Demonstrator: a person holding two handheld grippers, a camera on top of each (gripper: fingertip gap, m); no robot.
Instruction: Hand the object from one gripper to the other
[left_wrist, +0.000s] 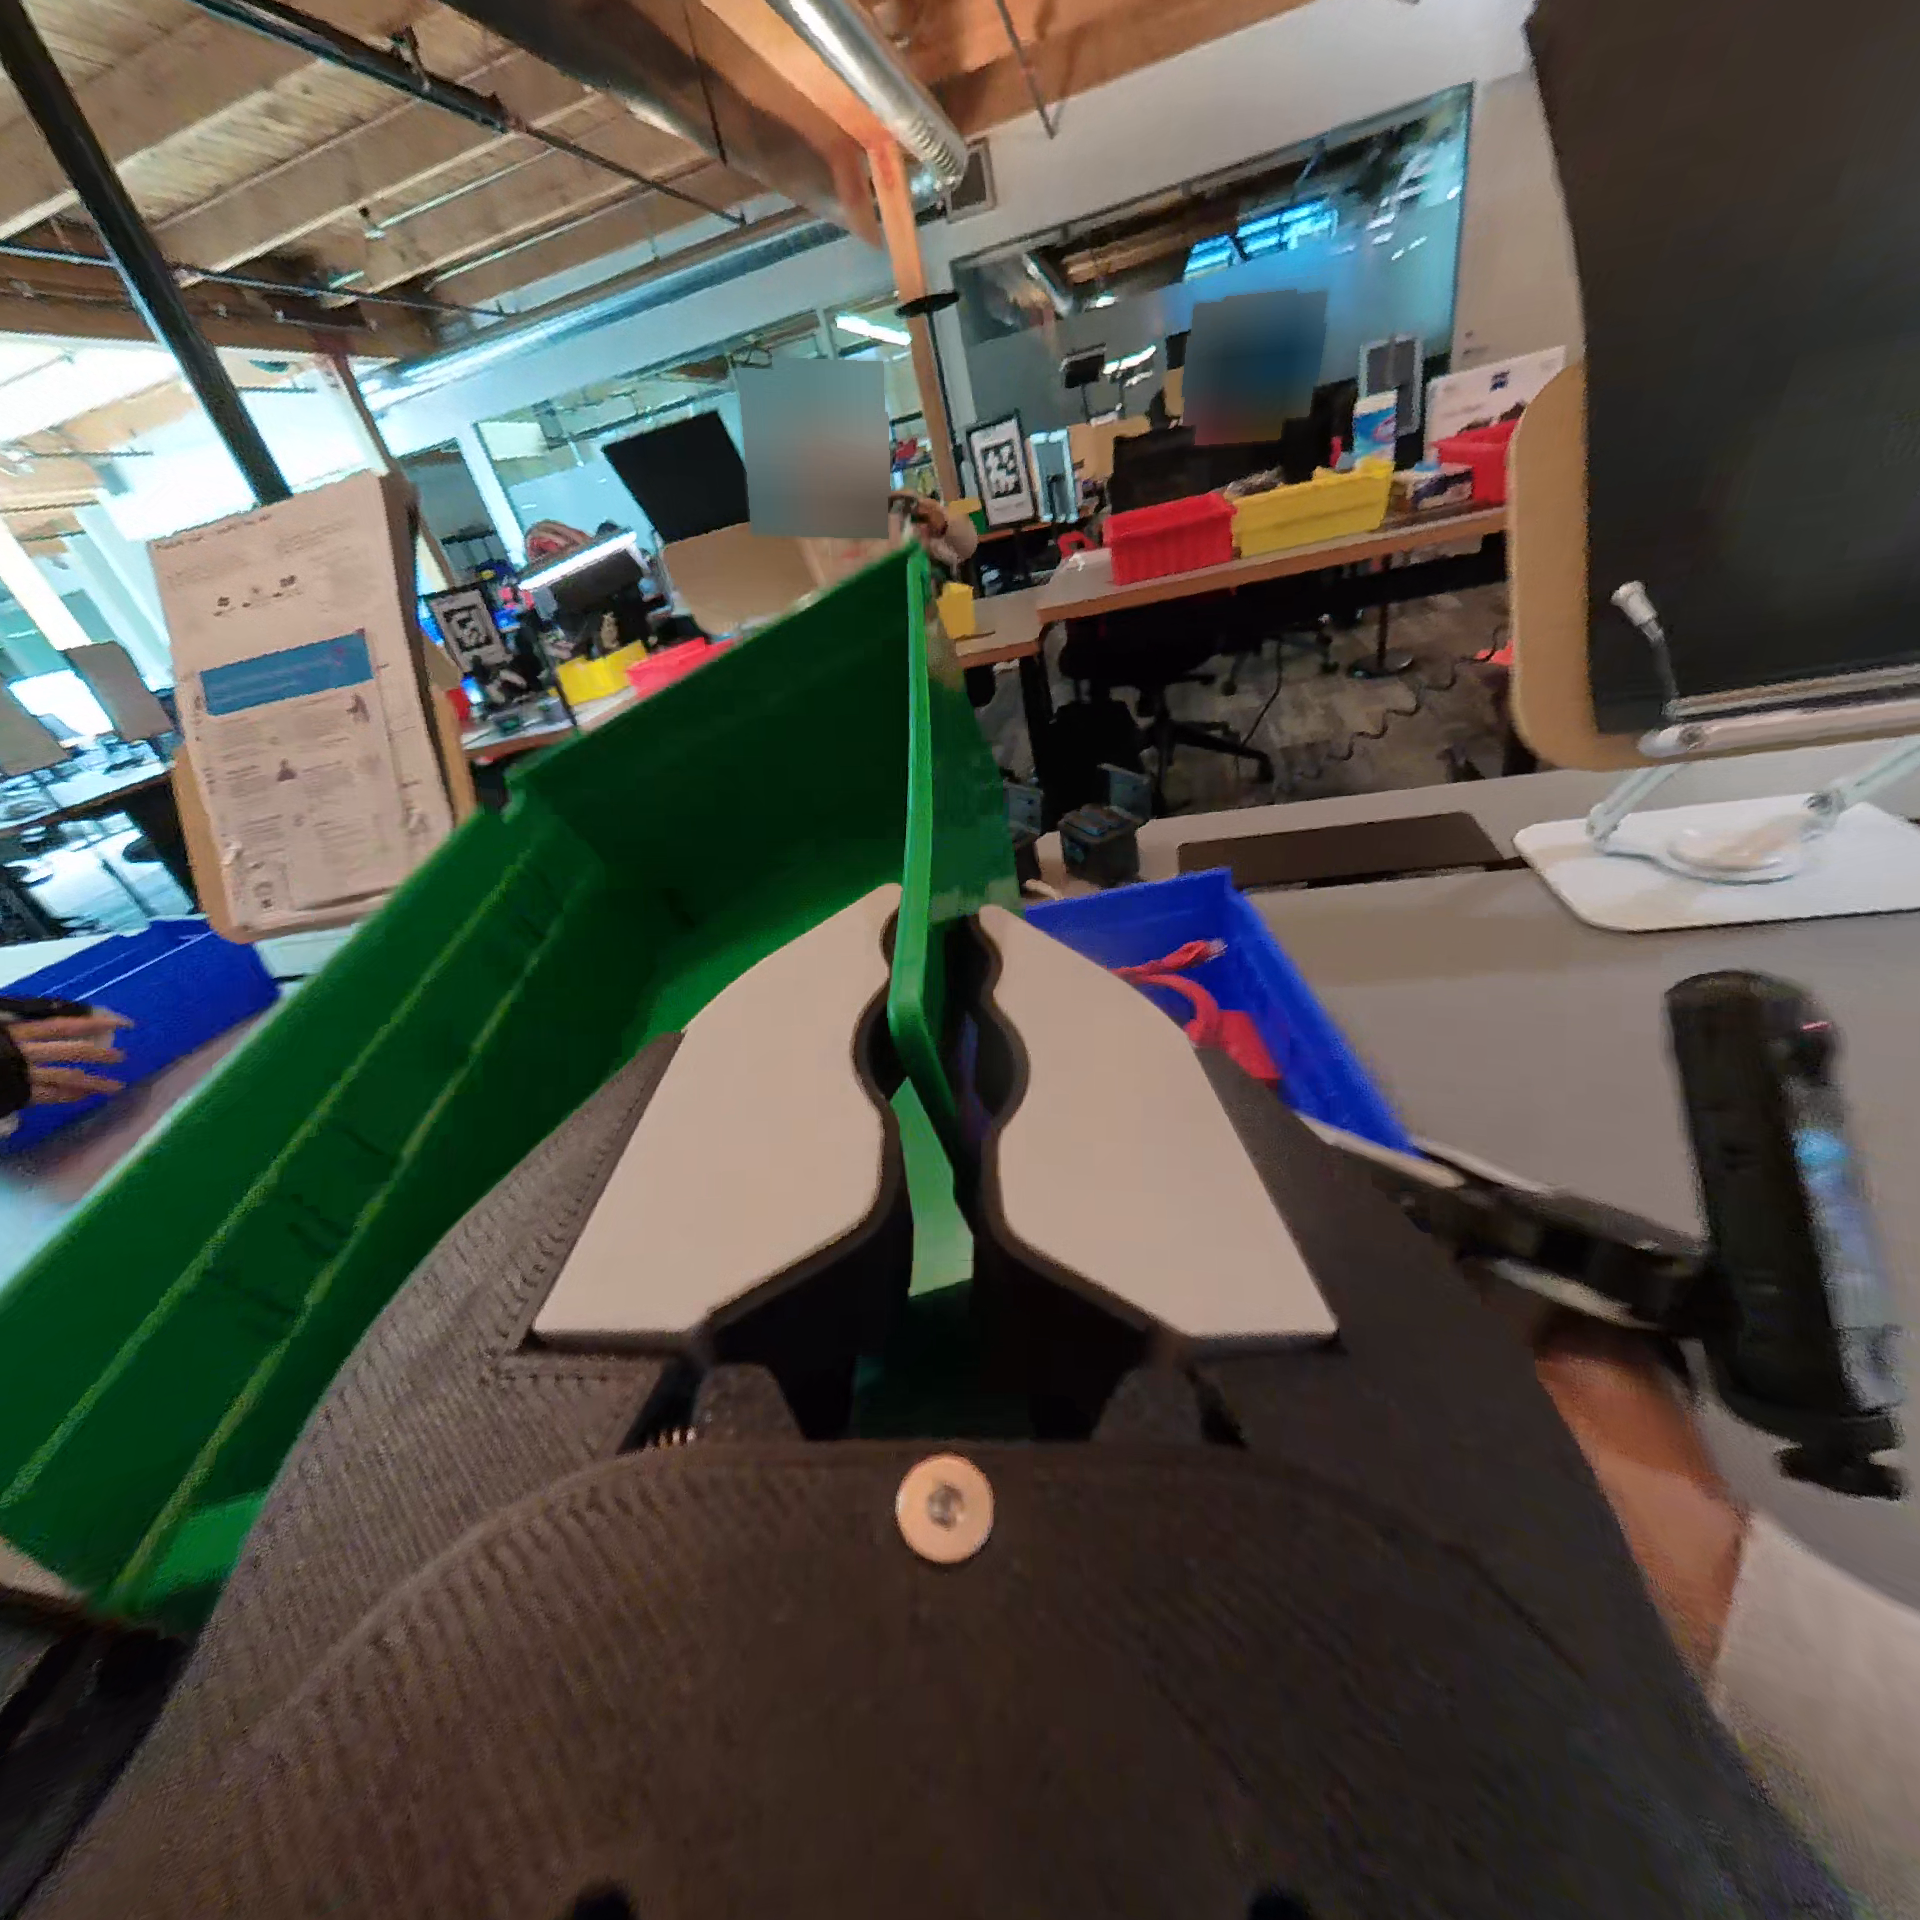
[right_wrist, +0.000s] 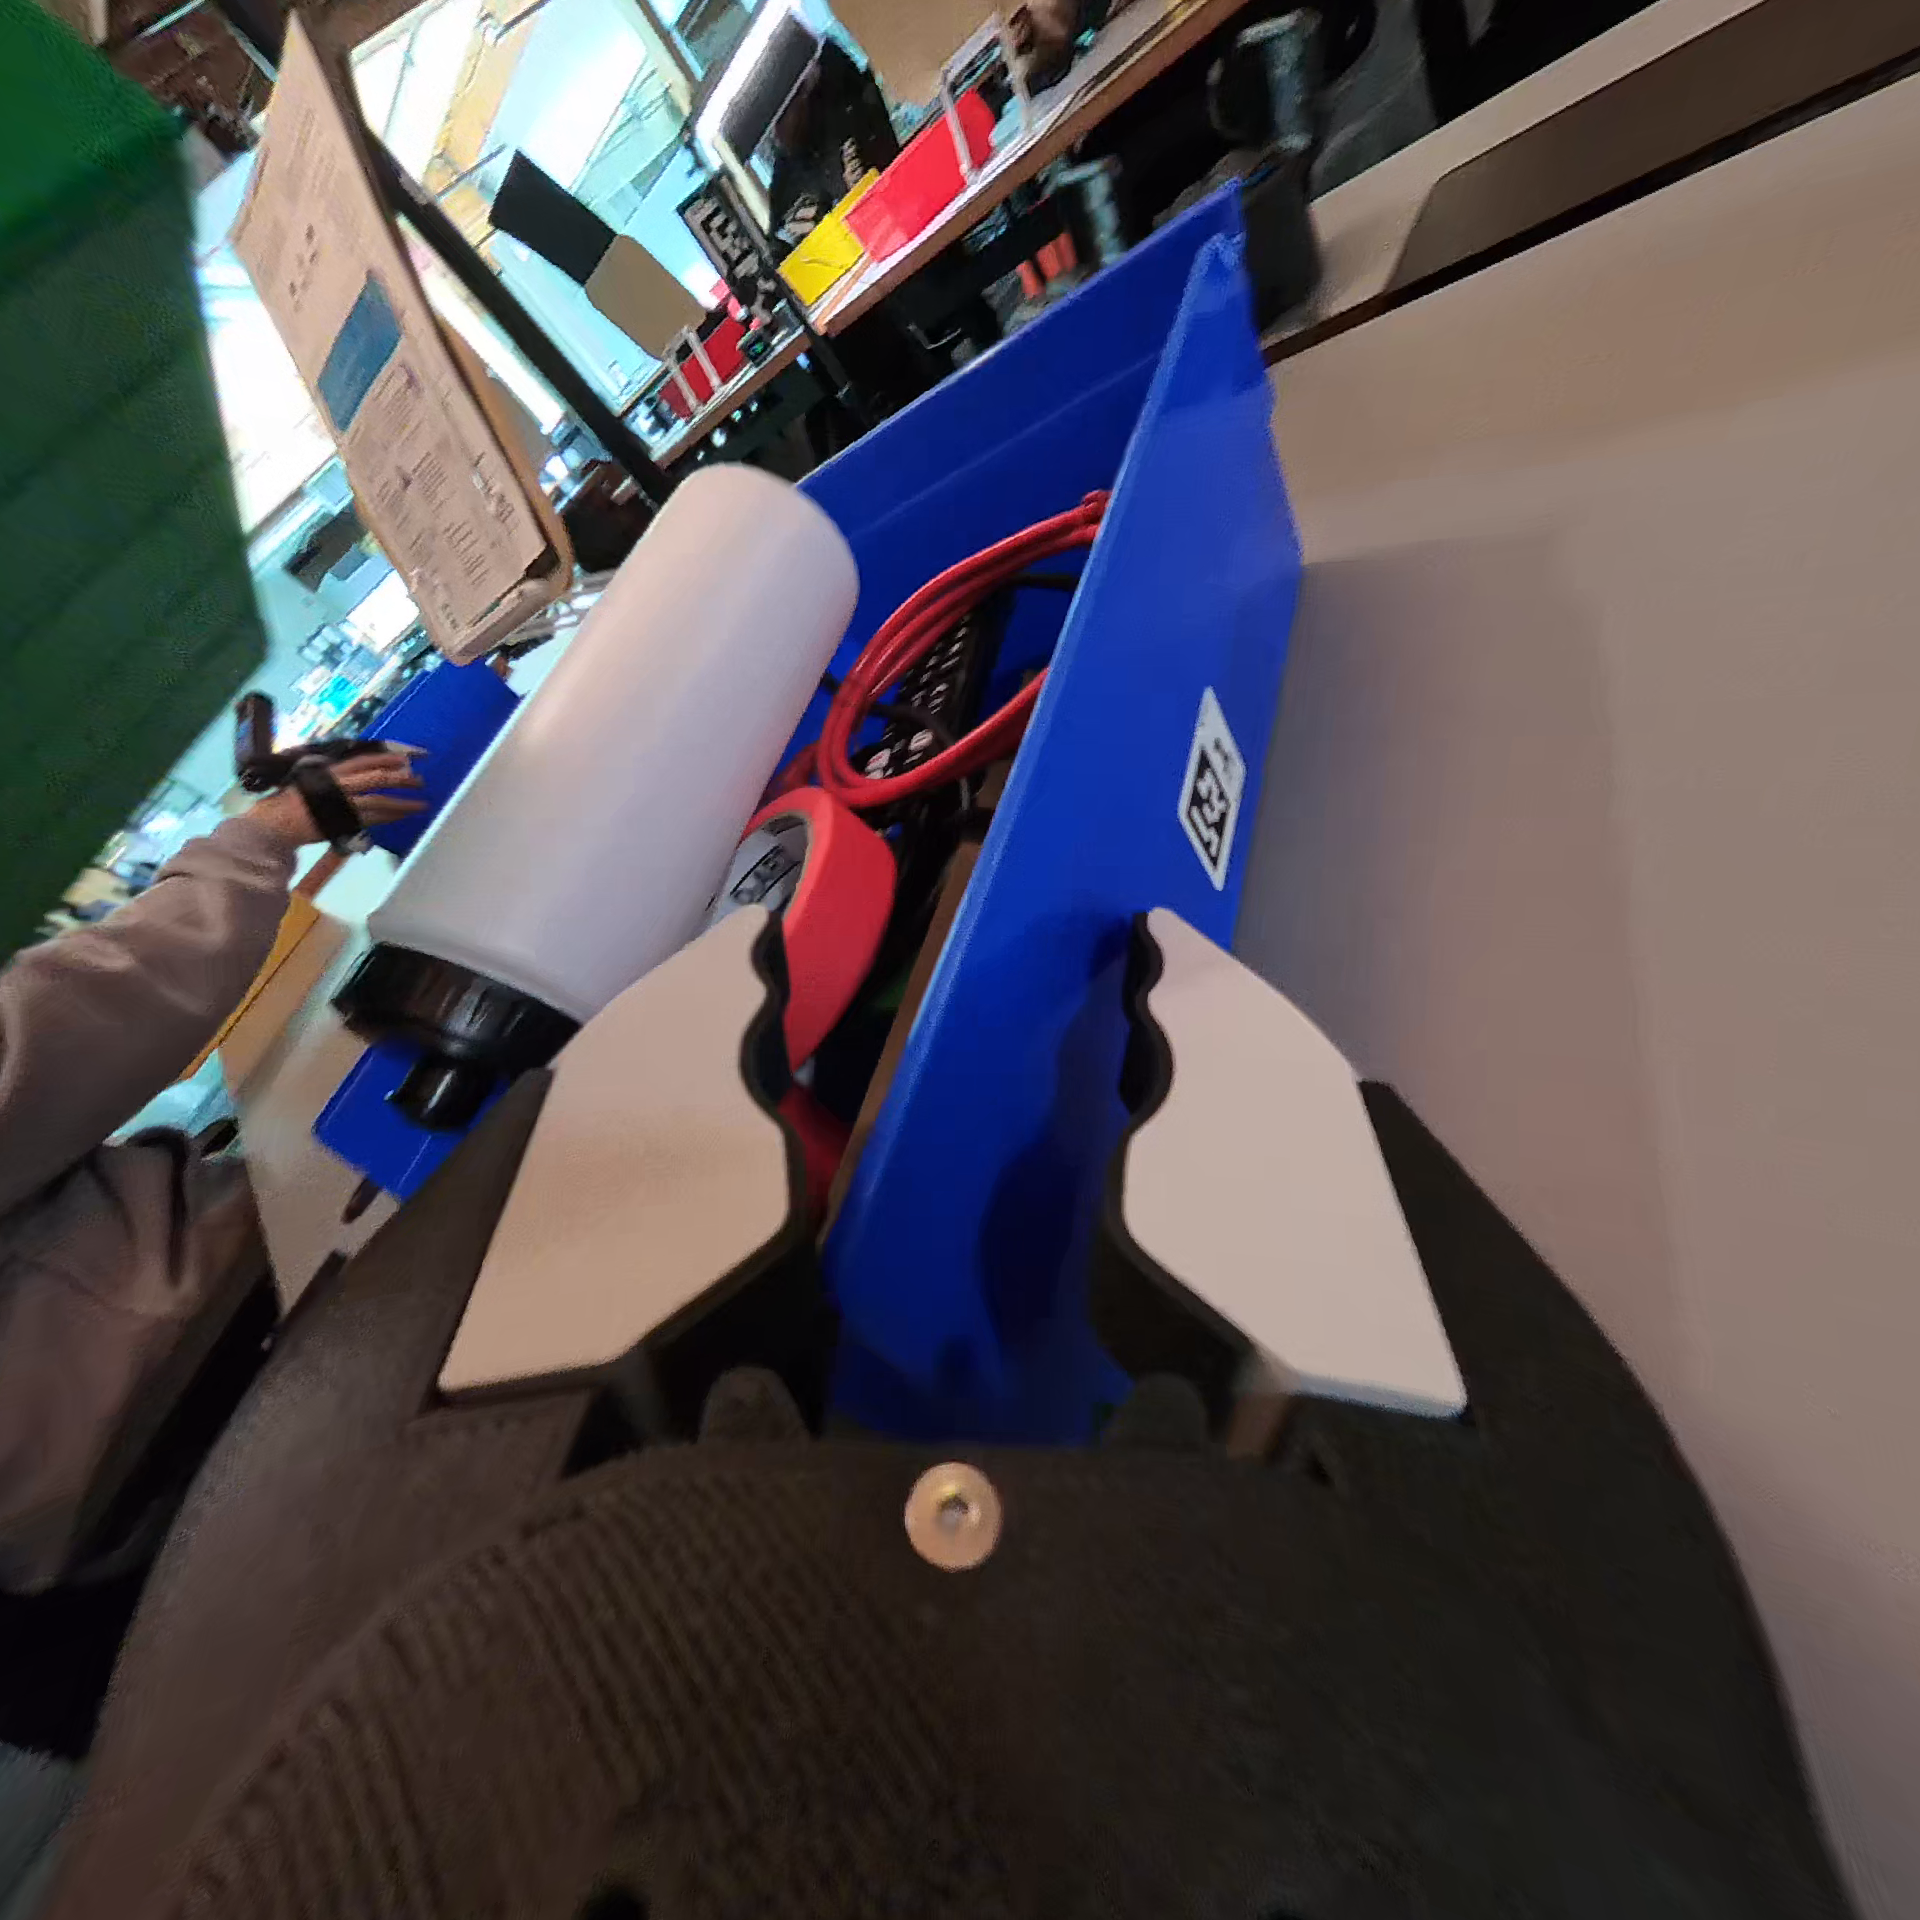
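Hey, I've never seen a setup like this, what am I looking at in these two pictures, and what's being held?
These are two handheld grabbing tools, one in each of a person's hands, each carrying a camera that looks out along its two grey fingers.

The left camera's picture shows the left gripper shut on the thin wall of a green plastic bin, lifted above a grey table.

The right camera's picture shows the right gripper open, its fingers either side of the wall of a blue plastic bin, not squeezing it. That bin holds a white bottle with a black cap, a red tape roll and coiled red cable.
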